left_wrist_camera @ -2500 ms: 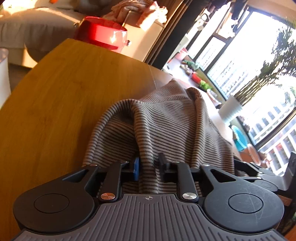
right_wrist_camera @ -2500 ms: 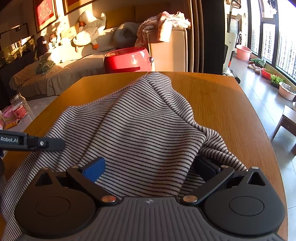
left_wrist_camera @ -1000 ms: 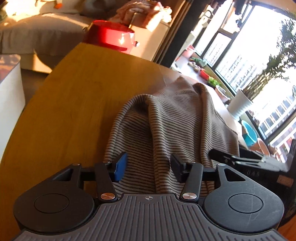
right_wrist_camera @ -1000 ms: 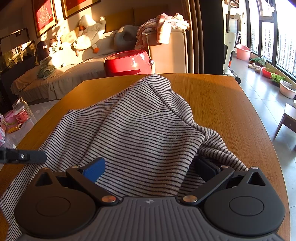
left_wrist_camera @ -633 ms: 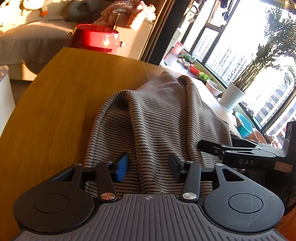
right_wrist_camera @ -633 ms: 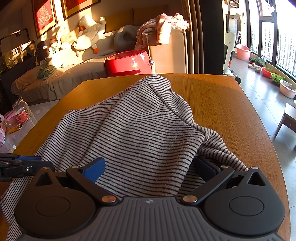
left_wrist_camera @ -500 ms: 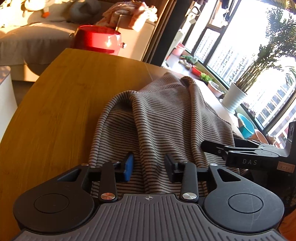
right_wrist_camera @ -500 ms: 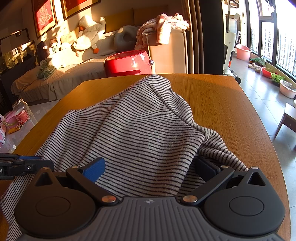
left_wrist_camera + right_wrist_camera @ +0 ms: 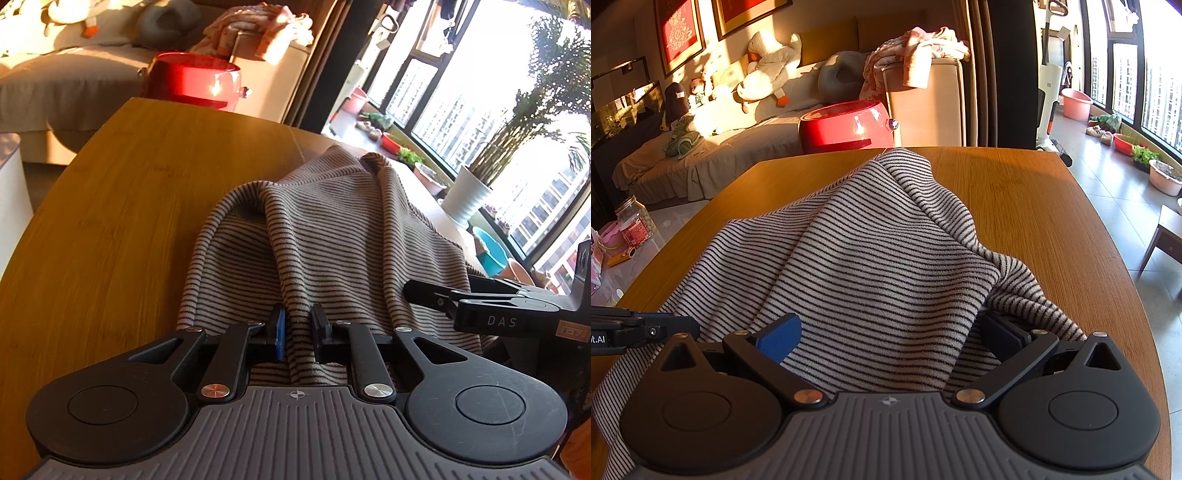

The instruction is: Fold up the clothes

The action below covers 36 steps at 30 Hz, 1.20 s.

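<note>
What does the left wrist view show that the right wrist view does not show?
Only the left wrist view shows the left gripper pinching a fold of the striped garment, and a potted plant. Only the right wrist view shows the right gripper open over the cloth, and a plush goose. Both show the wooden table and red pot.

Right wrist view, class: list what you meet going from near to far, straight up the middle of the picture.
Right claw → striped garment → wooden table → red pot → pile of clothes.
</note>
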### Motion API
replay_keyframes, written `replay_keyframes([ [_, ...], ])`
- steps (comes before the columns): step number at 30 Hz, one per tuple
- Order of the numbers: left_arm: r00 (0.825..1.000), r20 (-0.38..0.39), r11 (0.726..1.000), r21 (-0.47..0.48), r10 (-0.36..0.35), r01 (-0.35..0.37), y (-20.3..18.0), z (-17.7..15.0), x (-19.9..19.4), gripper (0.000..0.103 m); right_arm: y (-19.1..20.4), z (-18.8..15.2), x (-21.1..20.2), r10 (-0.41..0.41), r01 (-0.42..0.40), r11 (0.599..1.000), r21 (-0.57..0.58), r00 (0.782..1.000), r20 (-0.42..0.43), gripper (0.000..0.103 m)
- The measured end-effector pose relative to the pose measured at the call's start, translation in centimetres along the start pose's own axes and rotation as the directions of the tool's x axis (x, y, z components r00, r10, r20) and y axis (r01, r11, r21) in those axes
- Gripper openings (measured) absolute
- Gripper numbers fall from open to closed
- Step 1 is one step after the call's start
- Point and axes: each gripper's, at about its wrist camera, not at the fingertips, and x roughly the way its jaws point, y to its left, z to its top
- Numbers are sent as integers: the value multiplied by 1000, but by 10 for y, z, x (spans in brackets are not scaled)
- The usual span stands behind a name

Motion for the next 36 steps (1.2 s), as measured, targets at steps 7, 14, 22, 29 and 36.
replay_keyframes([
  [7,1000,15,1000,-3,-21,21,0,4,-3,12,-1,-1,0,1,-1,1000,2,1000,1,103],
  [14,997,68,1000,-17,-20,21,4,17,-12,11,-1,-1,0,0,0,1000,2,1000,2,103],
  [22,977,180,990,-100,116,-99,40,49,-27,3,1,0,0,-11,11,1000,-7,1000,-3,103],
  [29,977,157,982,-142,144,-122,55,53,-27,3,8,1,1,-54,53,998,-37,998,-16,103],
  [36,981,124,977,-168,152,-130,63,54,-24,4,8,1,1,-59,58,998,-37,998,-18,103],
])
